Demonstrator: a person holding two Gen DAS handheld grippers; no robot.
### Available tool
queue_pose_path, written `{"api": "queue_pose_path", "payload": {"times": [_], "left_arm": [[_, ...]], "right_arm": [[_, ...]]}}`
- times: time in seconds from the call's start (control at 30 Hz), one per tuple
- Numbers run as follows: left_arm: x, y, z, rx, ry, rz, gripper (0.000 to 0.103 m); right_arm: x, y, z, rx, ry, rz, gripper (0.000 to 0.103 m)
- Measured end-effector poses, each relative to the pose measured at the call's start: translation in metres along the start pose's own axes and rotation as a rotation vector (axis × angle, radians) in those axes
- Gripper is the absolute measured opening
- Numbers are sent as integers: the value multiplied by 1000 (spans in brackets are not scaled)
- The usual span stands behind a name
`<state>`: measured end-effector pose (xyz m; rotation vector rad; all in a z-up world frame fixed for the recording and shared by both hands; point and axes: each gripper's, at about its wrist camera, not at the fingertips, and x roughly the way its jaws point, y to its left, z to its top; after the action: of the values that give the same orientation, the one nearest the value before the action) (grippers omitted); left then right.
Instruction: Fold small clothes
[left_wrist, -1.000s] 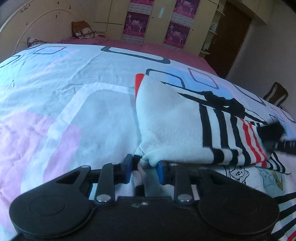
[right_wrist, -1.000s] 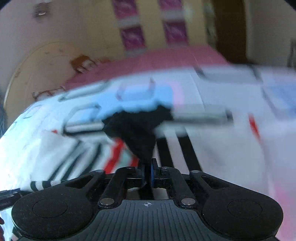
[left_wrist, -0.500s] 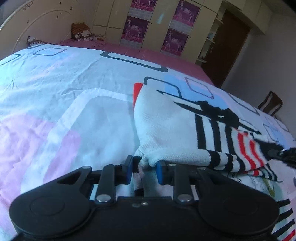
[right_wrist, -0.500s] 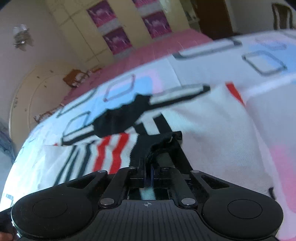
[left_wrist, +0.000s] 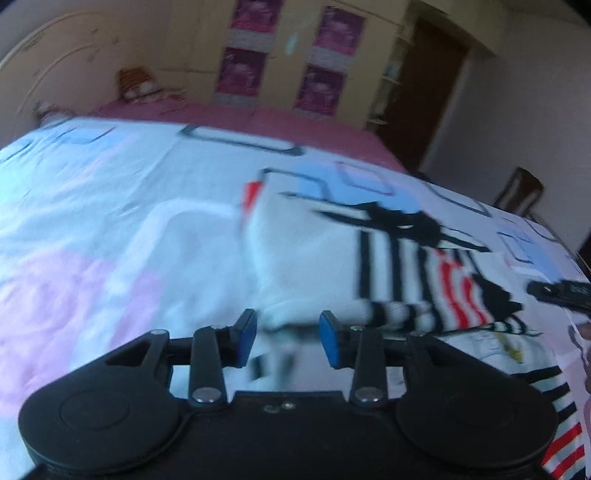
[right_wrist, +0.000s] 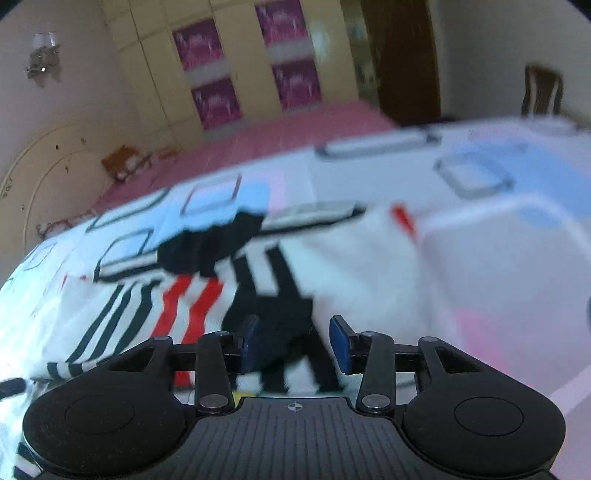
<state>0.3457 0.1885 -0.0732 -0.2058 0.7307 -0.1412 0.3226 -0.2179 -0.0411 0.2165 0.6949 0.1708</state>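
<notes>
A wide bed (left_wrist: 92, 229), covered by a white quilt printed with pink and pale-blue patches and dark rounded rectangles, is seen in both views, and on it the small white knitted sweater with black and red stripes (left_wrist: 317, 258) is laid folded over itself. Against the earlier frames, the sweater's rolled white edge, which had been pinched between the blue pads of the left claw (left_wrist: 287, 341), is now seen lying free just beyond them, the jaws being spread and opening with no cloth pressed. Likewise the black collar part, gripped half a second ago by the right claw (right_wrist: 295, 341), has been released: those jaws are parted and opening, with dark fabric lying between and beneath the pads but not squeezed. Both views are more blurred than before. The sweater's plain white half is shown best by the left wrist view, along with the tip of the right claw (left_wrist: 557, 291) at the right edge and a printed garment below it; the striped half (right_wrist: 177, 302) and a wall lamp (right_wrist: 44, 59) are shown only by the right wrist view.
</notes>
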Motion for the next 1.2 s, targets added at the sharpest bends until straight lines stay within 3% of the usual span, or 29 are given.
{"api": "queue_pose_path", "payload": {"times": [0.03,0.07,0.1,0.13,0.17,0.2,0.27,0.37,0.5,0.6,0.63,0.73,0.8,0.83,0.87,0.9,0.93,1.03,1.1,1.2], "left_arm": [[8,-8,3,7,1,-13,37],[20,-17,5,10,9,-24,39],[33,-24,6,17,22,-27,42],[47,-30,4,29,51,-11,49],[60,-32,-1,42,95,3,48],[62,-34,-4,61,76,7,49],[60,-40,3,103,106,12,52],[66,-36,25,90,89,-27,54],[104,-26,67,112,61,16,55],[139,0,86,92,86,109,56],[147,8,87,75,102,105,57],[140,17,94,35,103,91,50],[121,8,93,37,55,83,56],[113,0,91,28,34,51,66],[107,-13,87,35,22,25,75],[103,-29,83,58,12,10,77],[104,-43,80,82,7,-8,77],[118,-79,67,129,27,-14,71],[127,-87,61,106,41,23,68],[143,-89,51,119,84,62,68]], "right_arm": [[6,5,2,-22,6,19,41],[13,9,2,-32,28,31,31],[25,14,1,-37,65,52,14],[37,17,-2,-41,104,57,13],[52,20,-8,-56,175,45,13],[58,22,-14,-81,187,38,12],[57,29,-10,-130,179,27,13],[59,18,7,-85,112,16,13],[91,6,37,-87,84,-30,14],[121,-8,50,-68,178,-29,18],[130,-18,48,-35,209,-14,18],[127,-22,50,6,208,-11,18],[114,-9,50,-29,168,-50,19],[105,-1,49,-28,124,-23,21],[99,8,49,-16,101,6,49],[97,23,47,-14,86,54,79],[97,37,43,-41,90,106,80],[109,78,32,-134,142,185,76],[121,93,24,-179,179,151,47],[133,99,13,-222,185,112,46]]}}
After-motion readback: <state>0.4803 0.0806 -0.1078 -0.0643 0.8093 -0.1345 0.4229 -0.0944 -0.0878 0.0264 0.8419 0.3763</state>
